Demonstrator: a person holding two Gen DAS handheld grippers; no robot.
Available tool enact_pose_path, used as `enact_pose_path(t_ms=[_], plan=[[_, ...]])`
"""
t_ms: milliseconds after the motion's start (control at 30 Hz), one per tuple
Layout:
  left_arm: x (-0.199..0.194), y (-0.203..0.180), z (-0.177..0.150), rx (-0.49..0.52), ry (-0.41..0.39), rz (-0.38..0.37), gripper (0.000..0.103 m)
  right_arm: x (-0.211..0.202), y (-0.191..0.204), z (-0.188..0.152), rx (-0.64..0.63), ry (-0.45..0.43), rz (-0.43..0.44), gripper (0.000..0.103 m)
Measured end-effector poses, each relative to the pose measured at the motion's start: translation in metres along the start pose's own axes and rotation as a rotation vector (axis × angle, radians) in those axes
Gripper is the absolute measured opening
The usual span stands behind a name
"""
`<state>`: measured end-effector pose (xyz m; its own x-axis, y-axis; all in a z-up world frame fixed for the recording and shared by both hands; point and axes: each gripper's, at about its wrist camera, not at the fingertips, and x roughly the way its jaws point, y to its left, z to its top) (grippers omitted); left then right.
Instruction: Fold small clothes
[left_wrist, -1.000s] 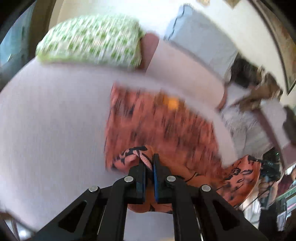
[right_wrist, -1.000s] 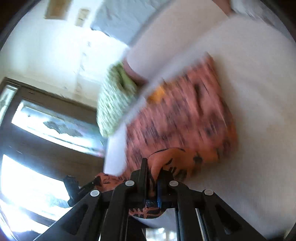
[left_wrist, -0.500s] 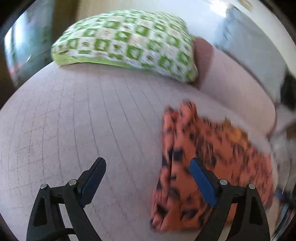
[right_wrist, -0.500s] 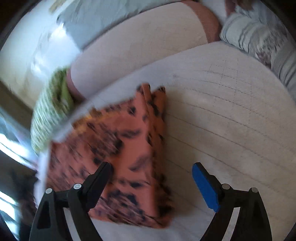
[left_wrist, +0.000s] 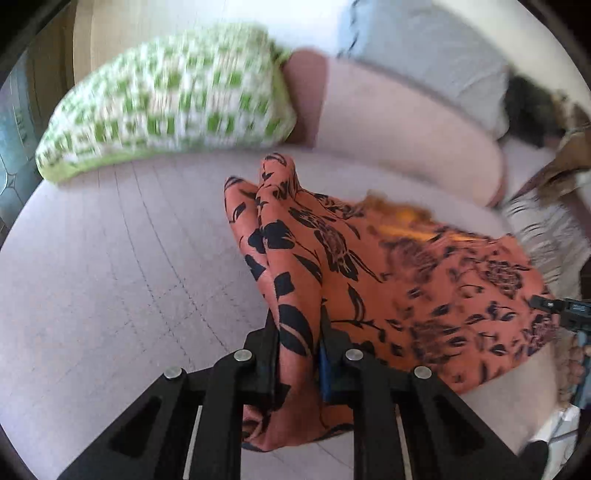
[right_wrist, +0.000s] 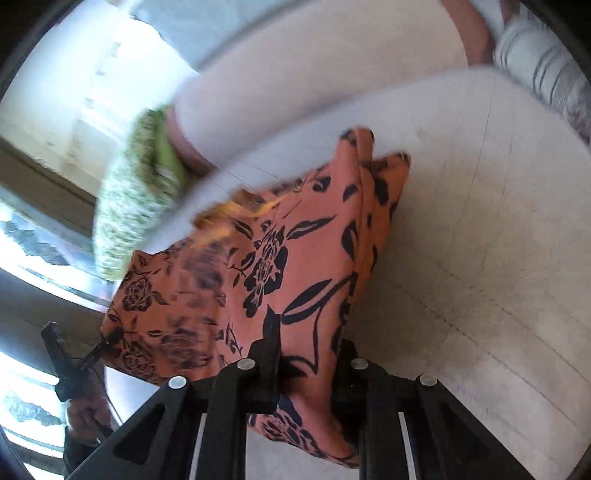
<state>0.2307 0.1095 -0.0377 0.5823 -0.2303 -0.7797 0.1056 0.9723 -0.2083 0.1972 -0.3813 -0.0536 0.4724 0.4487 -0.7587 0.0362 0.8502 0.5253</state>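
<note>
An orange garment with a black flower print lies folded on a pale quilted bed. My left gripper is shut on the garment's left edge, with cloth bunched between the fingers. In the right wrist view the same garment hangs lifted from the bed, and my right gripper is shut on its right edge. The right gripper also shows at the far right of the left wrist view, and the left gripper at the lower left of the right wrist view.
A green and white checked pillow lies at the head of the bed. A pink bolster and a grey pillow lie behind the garment. Striped and brown clothes are heaped at the right.
Half a second ago both grippers were open above the garment. Now each has closed on one side edge of it and the cloth is raised.
</note>
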Motion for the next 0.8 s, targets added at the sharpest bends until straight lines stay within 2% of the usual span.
enact_pose_path(t_ms=[100, 133, 200, 233, 267, 300, 333, 367, 400, 467, 533, 600, 667, 733, 800], plan=[[-0.059, -0.01, -0.027, 0.018, -0.064, -0.012, 0.018, -0.055, 0.017, -0.029, -0.055, -0.031, 0.011, 0.018], [-0.073, -0.008, -0.043, -0.005, -0.063, -0.024, 0.018, -0.066, 0.015, -0.04, -0.048, -0.032, 0.018, 0.018], [-0.085, 0.002, -0.088, -0.05, -0.022, -0.033, 0.025, -0.081, 0.004, -0.083, -0.041, -0.01, -0.016, 0.023], [-0.077, 0.005, -0.113, -0.065, 0.009, -0.03, 0.036, -0.079, -0.003, -0.096, -0.043, -0.004, -0.037, 0.031], [-0.066, 0.011, -0.137, -0.074, 0.047, -0.024, 0.049, -0.07, -0.017, -0.12, -0.046, 0.021, -0.049, 0.065], [-0.049, 0.021, -0.163, -0.094, 0.12, 0.02, 0.049, -0.053, -0.036, -0.143, -0.019, 0.089, -0.091, 0.084], [-0.037, 0.029, -0.179, -0.112, 0.183, 0.066, 0.048, -0.044, -0.053, -0.161, 0.019, 0.136, -0.178, 0.091], [-0.033, 0.037, -0.19, -0.125, 0.198, 0.064, 0.048, -0.042, -0.062, -0.172, 0.03, 0.148, -0.213, 0.09], [-0.042, 0.041, -0.192, -0.125, 0.148, 0.048, 0.048, -0.05, -0.063, -0.178, 0.012, 0.101, -0.186, 0.09], [-0.058, 0.042, -0.181, -0.104, 0.095, 0.097, 0.048, -0.079, -0.06, -0.176, 0.02, 0.005, -0.166, 0.09], [-0.07, 0.039, -0.161, -0.056, 0.019, 0.107, 0.048, -0.097, -0.055, -0.164, 0.012, -0.057, -0.145, 0.09], [-0.069, 0.034, -0.14, -0.011, -0.014, 0.121, 0.048, -0.107, -0.052, -0.148, 0.008, -0.095, -0.145, 0.09], [-0.057, 0.028, -0.126, 0.025, -0.02, 0.118, 0.048, -0.108, -0.051, -0.132, 0.017, -0.109, -0.117, 0.09], [-0.039, 0.022, -0.12, 0.063, 0.016, 0.107, 0.048, -0.099, -0.048, -0.123, 0.005, -0.105, -0.101, 0.09], [-0.01, 0.018, -0.107, 0.077, 0.065, 0.133, 0.048, -0.073, -0.04, -0.113, 0.004, -0.106, -0.115, 0.09]])
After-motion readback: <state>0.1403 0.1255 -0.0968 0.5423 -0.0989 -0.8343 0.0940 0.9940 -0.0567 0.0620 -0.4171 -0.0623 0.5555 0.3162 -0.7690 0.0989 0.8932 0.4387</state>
